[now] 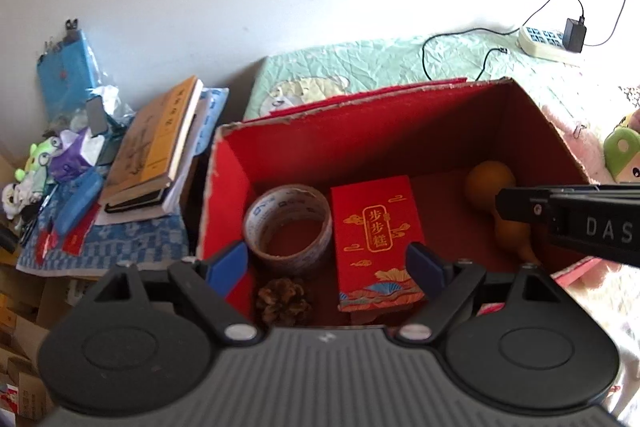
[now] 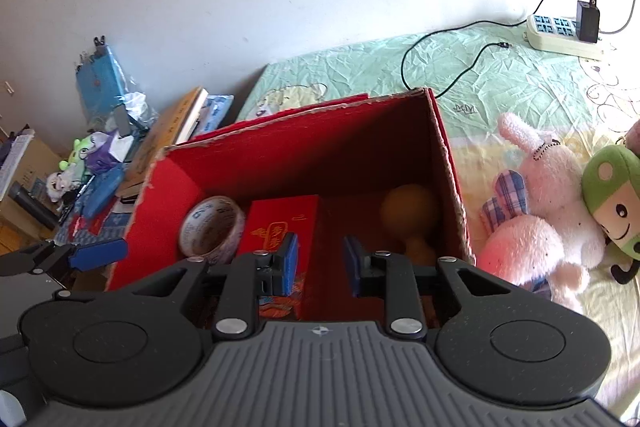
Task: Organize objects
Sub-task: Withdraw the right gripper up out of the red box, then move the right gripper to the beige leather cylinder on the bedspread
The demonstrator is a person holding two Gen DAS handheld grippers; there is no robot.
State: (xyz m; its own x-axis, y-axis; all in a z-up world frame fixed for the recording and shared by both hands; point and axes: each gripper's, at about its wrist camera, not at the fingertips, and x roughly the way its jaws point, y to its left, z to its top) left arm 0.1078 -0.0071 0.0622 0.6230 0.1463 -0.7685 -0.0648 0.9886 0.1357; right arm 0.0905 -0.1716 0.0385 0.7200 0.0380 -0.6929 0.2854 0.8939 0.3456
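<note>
Both hand-held grippers hang empty over the red cardboard box (image 1: 228, 179). Left hand-held gripper (image 1: 326, 269): jaws spread wide. Right hand-held gripper (image 2: 320, 263): jaws apart by a narrow gap, nothing between them. Inside the box, a pine cone (image 1: 284, 301) lies nearest, a tape roll (image 1: 288, 223) just beyond it, hole upward. Beside them a red gift box (image 1: 376, 239) lies flat, long axis running near to far. At the right wall a gourd (image 2: 404, 219) lies with its neck toward the camera. The box sits on a bed (image 2: 500, 75), plush toys (image 2: 552, 203) to its right.
</note>
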